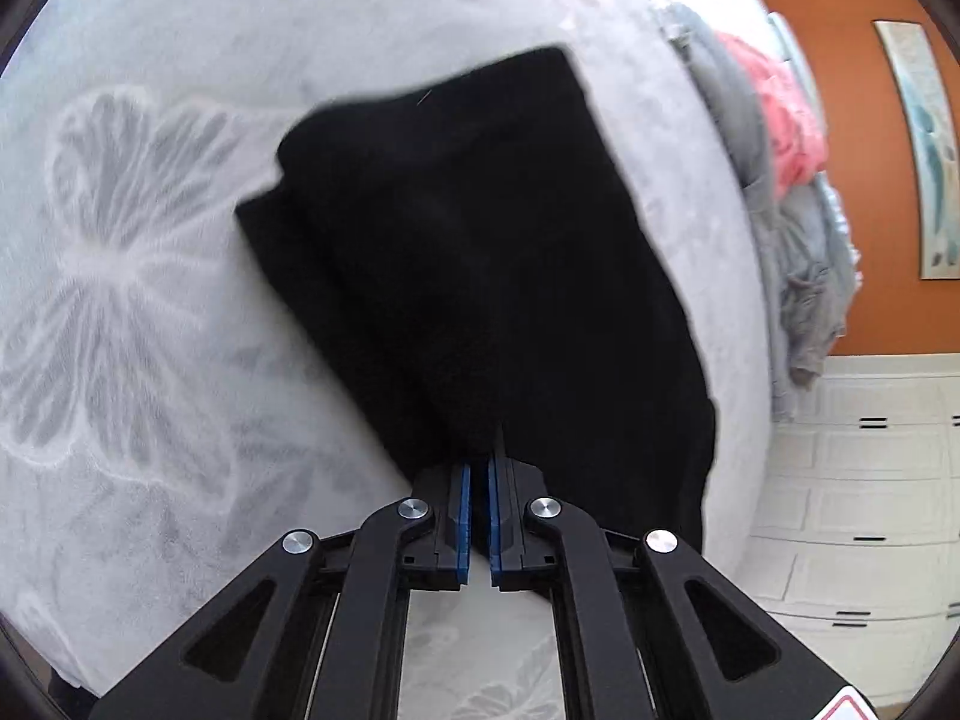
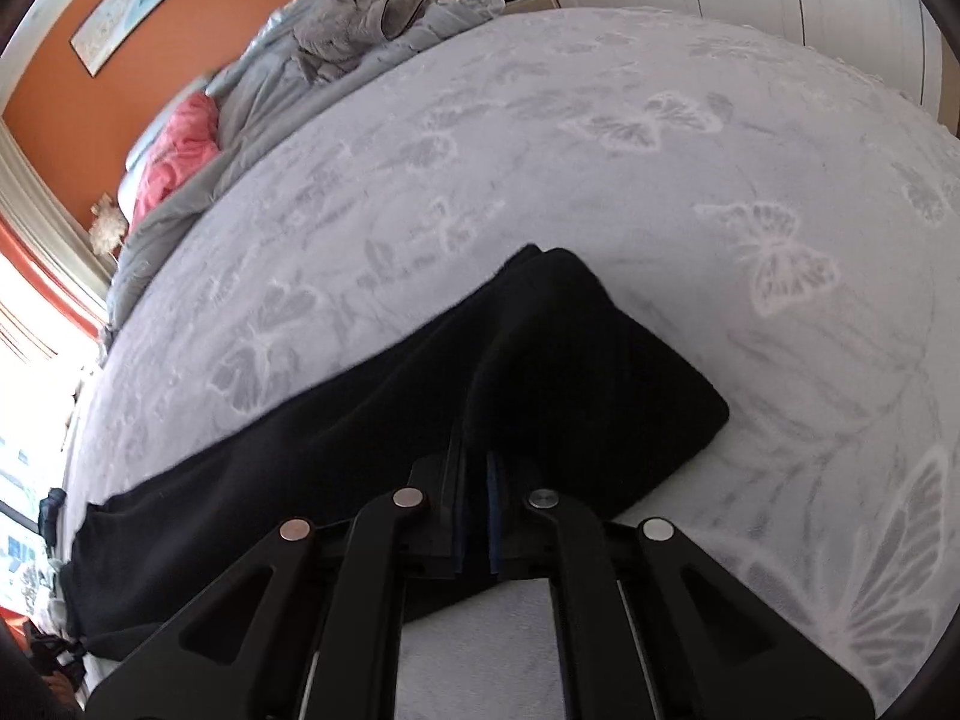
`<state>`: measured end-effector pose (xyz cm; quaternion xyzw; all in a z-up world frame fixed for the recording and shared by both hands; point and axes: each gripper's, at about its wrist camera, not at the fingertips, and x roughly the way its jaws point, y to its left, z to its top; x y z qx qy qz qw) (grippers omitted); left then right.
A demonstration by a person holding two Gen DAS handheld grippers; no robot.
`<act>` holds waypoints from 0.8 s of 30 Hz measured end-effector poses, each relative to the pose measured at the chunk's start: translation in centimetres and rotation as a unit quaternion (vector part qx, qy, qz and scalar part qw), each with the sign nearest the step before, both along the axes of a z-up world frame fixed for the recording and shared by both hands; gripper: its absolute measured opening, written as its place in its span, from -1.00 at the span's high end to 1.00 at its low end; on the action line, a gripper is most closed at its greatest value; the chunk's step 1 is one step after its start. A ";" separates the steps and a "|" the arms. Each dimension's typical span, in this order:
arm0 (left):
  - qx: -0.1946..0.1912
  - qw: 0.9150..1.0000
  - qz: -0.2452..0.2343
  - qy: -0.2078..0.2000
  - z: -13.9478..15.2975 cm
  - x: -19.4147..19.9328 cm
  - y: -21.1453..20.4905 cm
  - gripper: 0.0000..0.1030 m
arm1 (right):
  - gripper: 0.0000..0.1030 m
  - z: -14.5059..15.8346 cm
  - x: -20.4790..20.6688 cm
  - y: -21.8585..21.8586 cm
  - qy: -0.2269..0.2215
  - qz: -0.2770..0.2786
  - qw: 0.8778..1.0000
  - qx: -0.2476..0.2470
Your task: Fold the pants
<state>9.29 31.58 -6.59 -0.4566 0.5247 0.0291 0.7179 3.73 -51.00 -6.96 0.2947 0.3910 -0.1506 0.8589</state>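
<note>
Black pants point(image 1: 468, 252) lie folded lengthwise on a pale grey bedspread with butterfly prints point(image 1: 150, 240). In the left wrist view my left gripper point(image 1: 478, 462) is shut, its blue pads pinching the near edge of the black cloth. In the right wrist view the pants point(image 2: 360, 420) stretch from the lower left to a raised fold at the centre. My right gripper point(image 2: 477, 468) is shut on that cloth, which lifts into a ridge above the fingers. The fingertips of both grippers are hidden in the dark fabric.
A heap of grey bedding point(image 2: 336, 30) and a pink cloth point(image 2: 174, 150) lie along the far side of the bed by an orange wall. White drawers point(image 1: 864, 480) stand past the bed's edge. A framed picture point(image 1: 924, 150) hangs on the wall.
</note>
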 end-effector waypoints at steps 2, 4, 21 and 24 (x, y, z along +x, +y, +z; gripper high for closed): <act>0.065 0.997 -0.033 -0.014 1.3 0.1 -1.3 0.93 | 0.84 0.0 -0.4 -0.2 -0.005 -0.003 1.000 0.019; 0.107 0.993 -0.046 -0.021 2.4 -0.2 -2.3 0.78 | 0.55 0.0 -0.7 -0.4 -0.015 -0.002 0.999 0.045; 0.079 0.997 -0.014 -0.013 1.3 2.0 -2.6 0.73 | 0.92 -0.8 0.5 -1.9 0.011 -0.010 1.000 -0.005; 0.081 0.997 -0.009 -0.010 1.4 2.4 -2.9 0.68 | 0.83 -0.3 0.2 -1.7 0.002 -0.007 1.000 -0.005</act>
